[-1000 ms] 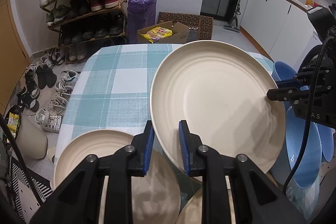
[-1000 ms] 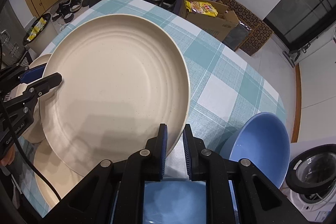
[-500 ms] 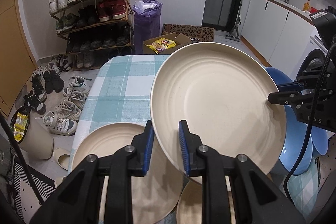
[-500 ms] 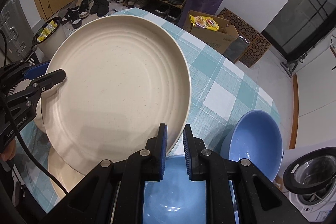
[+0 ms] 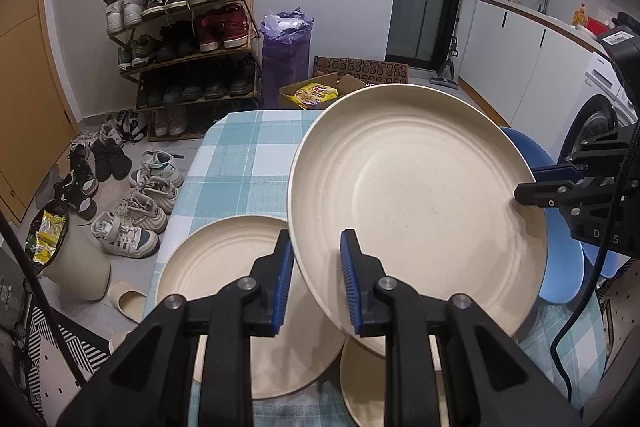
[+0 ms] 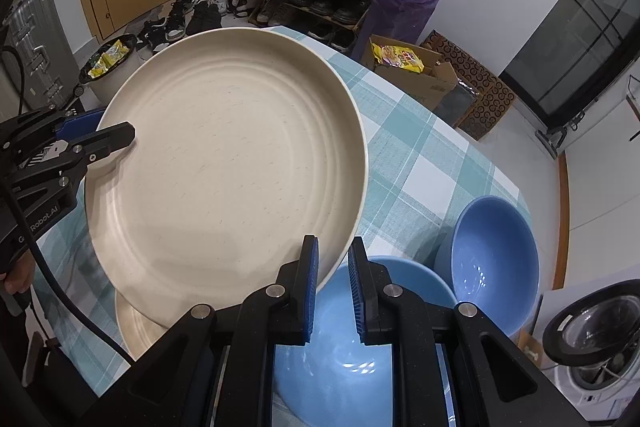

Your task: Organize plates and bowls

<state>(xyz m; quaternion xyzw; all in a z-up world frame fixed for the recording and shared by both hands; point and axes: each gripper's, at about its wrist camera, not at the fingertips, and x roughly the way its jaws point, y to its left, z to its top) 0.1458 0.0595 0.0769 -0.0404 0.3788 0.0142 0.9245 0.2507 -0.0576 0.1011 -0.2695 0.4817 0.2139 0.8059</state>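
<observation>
A large cream plate (image 5: 416,203) hangs tilted above the checked table (image 5: 240,163). My left gripper (image 5: 316,283) is shut on its near rim. My right gripper (image 6: 332,283) is shut on the opposite rim, and the plate fills the right wrist view (image 6: 224,179). Two more cream plates lie on the table below: one at the left (image 5: 224,291) and one partly hidden under the held plate (image 5: 364,383). Two blue bowls (image 6: 492,255) (image 6: 344,355) stand on the table by the right gripper.
A shoe rack (image 5: 180,27), loose shoes (image 5: 136,211) and a bin (image 5: 60,259) stand on the floor beyond the table's left edge. A cardboard box (image 5: 320,93) and purple bag (image 5: 286,55) stand past the far edge. A washing machine (image 6: 588,343) is at the right.
Both grippers have lifted the large plate higher off the table, still holding its two rims. More of the plates and bowls underneath now shows.
</observation>
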